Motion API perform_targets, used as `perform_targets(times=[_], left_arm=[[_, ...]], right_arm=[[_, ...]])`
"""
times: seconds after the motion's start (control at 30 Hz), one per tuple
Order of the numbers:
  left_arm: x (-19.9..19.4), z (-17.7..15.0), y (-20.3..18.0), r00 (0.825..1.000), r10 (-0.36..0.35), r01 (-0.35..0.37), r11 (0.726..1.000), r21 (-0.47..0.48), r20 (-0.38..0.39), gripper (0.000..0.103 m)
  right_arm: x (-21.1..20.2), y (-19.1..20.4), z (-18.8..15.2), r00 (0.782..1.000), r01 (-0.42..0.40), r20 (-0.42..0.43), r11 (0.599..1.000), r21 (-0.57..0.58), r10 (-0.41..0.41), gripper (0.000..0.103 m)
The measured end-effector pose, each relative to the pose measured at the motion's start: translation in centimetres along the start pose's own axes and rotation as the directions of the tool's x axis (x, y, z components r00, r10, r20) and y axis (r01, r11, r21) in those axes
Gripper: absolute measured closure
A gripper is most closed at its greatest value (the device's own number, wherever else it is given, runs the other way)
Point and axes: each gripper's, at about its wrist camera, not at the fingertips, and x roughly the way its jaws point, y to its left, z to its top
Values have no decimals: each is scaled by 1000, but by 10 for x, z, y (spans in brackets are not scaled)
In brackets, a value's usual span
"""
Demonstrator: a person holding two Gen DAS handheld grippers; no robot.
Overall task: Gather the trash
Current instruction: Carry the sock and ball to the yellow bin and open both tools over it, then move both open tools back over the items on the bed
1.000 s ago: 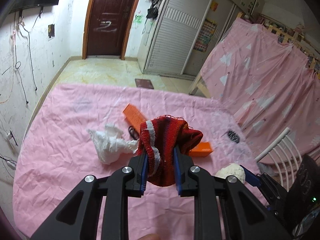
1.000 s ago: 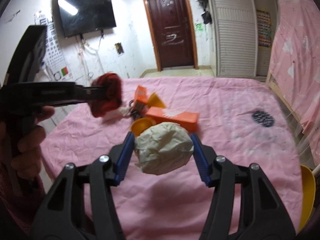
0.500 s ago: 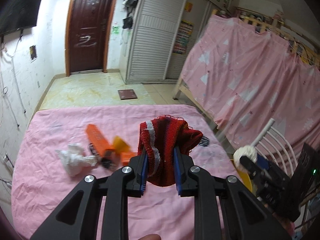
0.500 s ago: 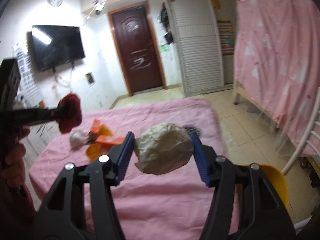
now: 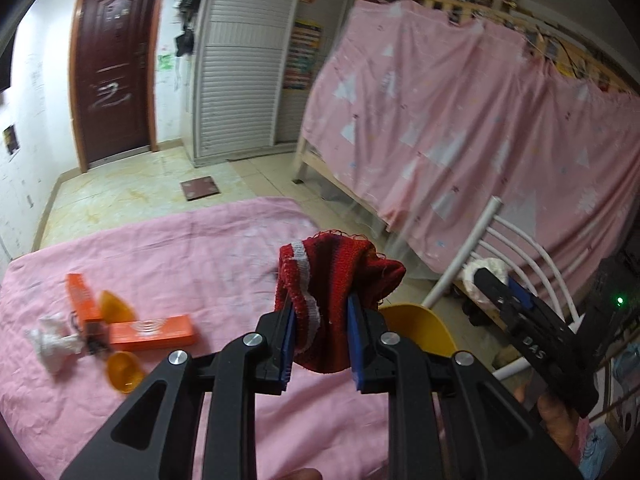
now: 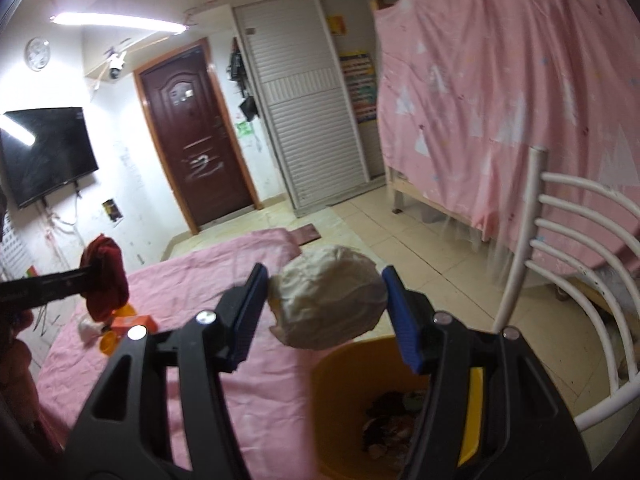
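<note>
Red knitted cloth with a white stripe is pinched between the blue pads of the left gripper, whose jaws are clamped nearly together on it, the fabric bulging above and below them. A crumpled ball of pale paper is gripped between the blue pads of the right gripper, its jaws set about half apart around the wad. Directly beneath and just ahead of the right gripper, a round yellow plastic bin is seen with scraps of rubbish inside; in the left wrist view its rim shows just right of the left gripper. To the left of both grippers, on the pink sheet covering the table, a long orange carton, a second orange carton, two small yellow-orange cups and a wad of white tissue are left lying close together. To the right of the right gripper a white metal chair back is seen, and beyond it a pink patterned curtain. Farther ahead a dark brown door and a white slatted wardrobe are visible.
</note>
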Motion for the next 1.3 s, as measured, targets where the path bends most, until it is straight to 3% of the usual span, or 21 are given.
perform_targets(times=[0.13,0.53,0.63,0.7,1.2,1.3], left_arm=[[16,-1,-25,1000,-16,17,999,34,-22,88],[55,-2,-89,988,-119,128,987,96,-95,88],[68,-3,-106,981,-151,165,979,117,-119,73],[74,-5,-111,982,-141,157,980,123,-128,68],[61,-7,-103,990,-96,109,985,132,-101,67],[58,-7,-89,994,-69,80,990,119,-87,67]], right_arm=[[7,-20,-1,999,48,-8,998,44,-47,32],[-18,-67,1,993,87,65,979,186,-101,31],[-26,-70,1,992,70,87,975,212,-91,29],[-29,-72,2,992,60,97,973,221,-83,29],[-25,-69,8,994,26,97,978,206,-47,28],[-22,-67,8,995,12,95,979,203,-32,22]])
